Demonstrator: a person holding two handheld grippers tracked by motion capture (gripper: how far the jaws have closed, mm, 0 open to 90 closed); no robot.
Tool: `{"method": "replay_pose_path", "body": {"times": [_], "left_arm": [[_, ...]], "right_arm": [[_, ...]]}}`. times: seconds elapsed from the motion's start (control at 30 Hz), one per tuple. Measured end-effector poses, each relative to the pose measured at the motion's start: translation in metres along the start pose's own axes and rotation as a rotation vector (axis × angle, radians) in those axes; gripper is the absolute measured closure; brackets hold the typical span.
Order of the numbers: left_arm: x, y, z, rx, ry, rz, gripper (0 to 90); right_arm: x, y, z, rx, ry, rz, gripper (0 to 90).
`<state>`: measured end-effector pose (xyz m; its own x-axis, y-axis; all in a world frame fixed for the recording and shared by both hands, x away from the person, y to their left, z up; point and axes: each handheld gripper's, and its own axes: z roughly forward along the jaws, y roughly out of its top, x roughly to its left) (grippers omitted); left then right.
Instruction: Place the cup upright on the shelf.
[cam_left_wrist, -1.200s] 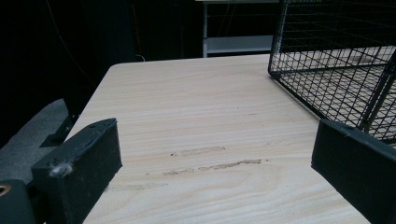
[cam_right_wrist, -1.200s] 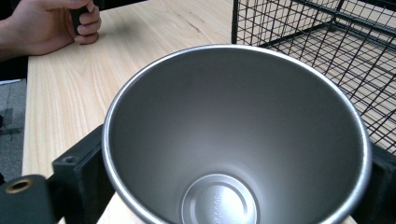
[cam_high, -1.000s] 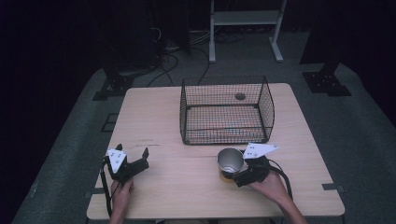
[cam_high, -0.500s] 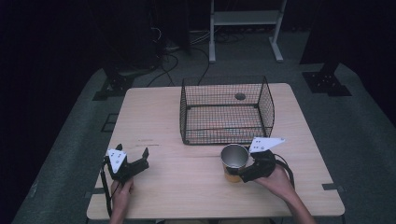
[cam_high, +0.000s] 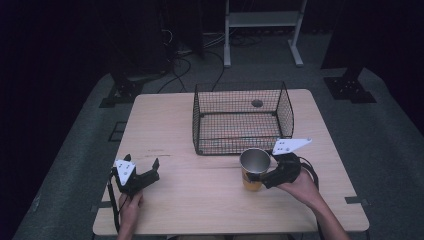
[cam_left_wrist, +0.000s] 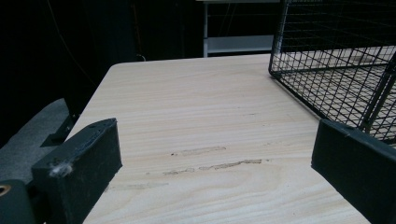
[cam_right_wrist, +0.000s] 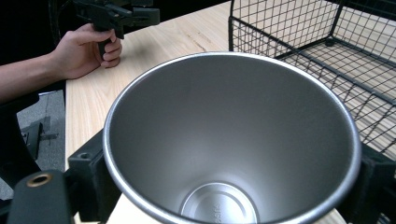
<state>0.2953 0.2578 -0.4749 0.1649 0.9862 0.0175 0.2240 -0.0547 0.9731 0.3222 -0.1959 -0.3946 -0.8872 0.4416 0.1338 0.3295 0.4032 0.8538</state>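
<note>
Gripping a steel cup (cam_high: 254, 162), the right tool (cam_high: 272, 175) has its two jaws pressed against the cup's sides, one on each flank, as the right gripper view shows with the cup (cam_right_wrist: 232, 140) upright and its empty mouth open toward the camera. From the high view the cup appears near the front right part of the desk (cam_high: 170, 125), just in front of the wire basket (cam_high: 242, 117); whether its base touches the desk or hangs a little above it I cannot tell. A yellowish tint shows below the cup's rim on its outer side.

Right behind the cup, the basket is what stands in the way: its black front wall lies very close to the cup, and its top is open. Through the mesh the wood of the desk shows, along with a small dark round mark toward the back of the basket. In the right gripper view the basket (cam_right_wrist: 327, 51) fills the upper right, close past the cup's rim.

Over on the front left of the desk, the left tool (cam_high: 141, 171) rests low in the person's left hand (cam_high: 130, 204), its jaws set wide apart with nothing between them. The left gripper view shows bare wood with a few faint scuffs between those jaws, and the basket's corner (cam_left_wrist: 341, 60) off to the right, well apart from them.

Behind the desk, in the dark, a white metal stand (cam_high: 262, 25) and some cables lie on the grey floor.
</note>
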Motion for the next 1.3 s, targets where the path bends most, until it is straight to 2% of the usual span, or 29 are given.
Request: {"method": "replay_pose_path", "body": {"times": [0.2, 0.5, 0.7, 1.3], "left_arm": [[0.000, 0.000, 0.000, 0.001, 0.001, -0.001, 0.8], [0.000, 0.000, 0.000, 0.001, 0.001, 0.000, 0.8], [0.000, 0.000, 0.000, 0.002, 0.002, 0.001, 0.8], [0.000, 0.000, 0.000, 0.003, 0.000, -0.004, 0.8]], "right_arm": [[-0.006, 0.007, -0.008, -0.019, 0.006, 0.008, 12.3], [-0.018, 0.019, -0.028, -0.039, -0.010, 0.020, 12.3], [-0.022, 0.025, -0.035, -0.038, -0.018, 0.013, 12.3], [-0.037, 0.072, -0.045, -0.041, -0.010, -0.015, 12.2]]}}
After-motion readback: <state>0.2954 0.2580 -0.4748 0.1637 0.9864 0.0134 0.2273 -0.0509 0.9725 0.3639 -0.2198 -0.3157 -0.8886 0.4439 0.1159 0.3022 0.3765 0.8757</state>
